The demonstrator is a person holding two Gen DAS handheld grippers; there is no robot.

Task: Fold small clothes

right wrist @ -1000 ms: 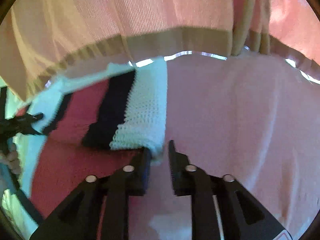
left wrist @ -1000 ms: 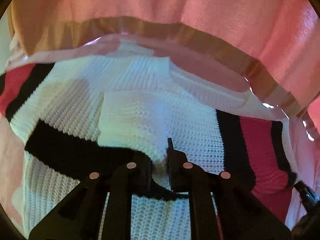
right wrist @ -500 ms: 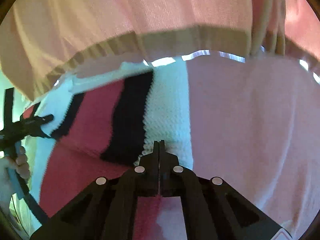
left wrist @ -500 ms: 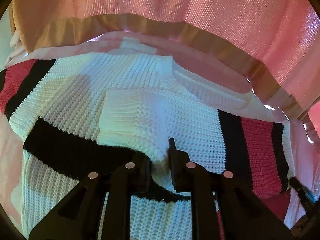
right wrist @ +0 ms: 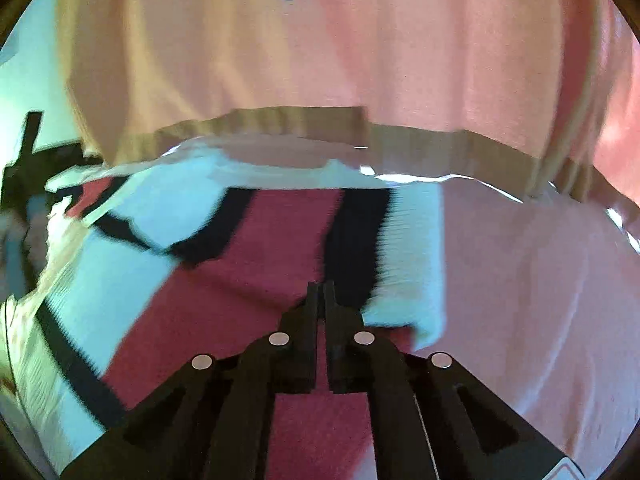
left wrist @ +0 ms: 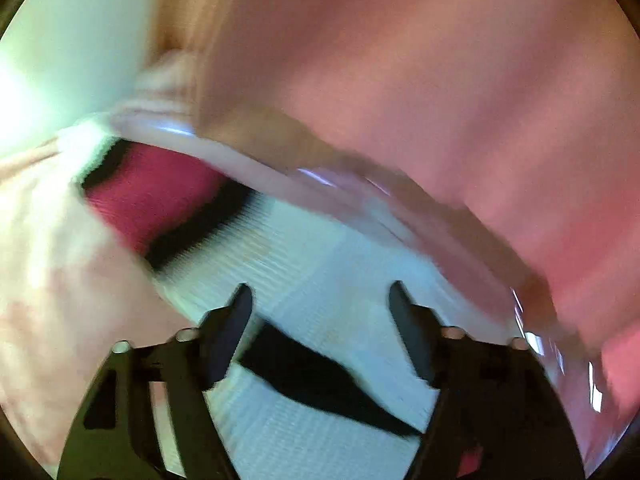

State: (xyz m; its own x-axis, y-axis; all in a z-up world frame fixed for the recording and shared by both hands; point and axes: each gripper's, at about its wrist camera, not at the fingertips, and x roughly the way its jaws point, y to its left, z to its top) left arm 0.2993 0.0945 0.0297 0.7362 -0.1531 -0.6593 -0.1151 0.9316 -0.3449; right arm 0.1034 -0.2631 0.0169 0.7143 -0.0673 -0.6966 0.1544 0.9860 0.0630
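Pink cloth-covered surface [right wrist: 540, 280] spreads beyond both jaws. White, black and red striped knit sweater [right wrist: 280, 240] lies flat on it, under both. Left gripper [left wrist: 320, 300]: jaws wide apart, empty, over white knit. Right gripper [right wrist: 320, 286]: jaws closed; whether pinching fabric, cannot tell. Judgement: regrip an edge cleanly, fold without dragging layers.

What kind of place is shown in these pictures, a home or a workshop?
Probably a room in a home. A striped knit sweater lies on a surface with a pink cover, perhaps a table, and pink curtains hang right behind it. No tools or machines are in view.
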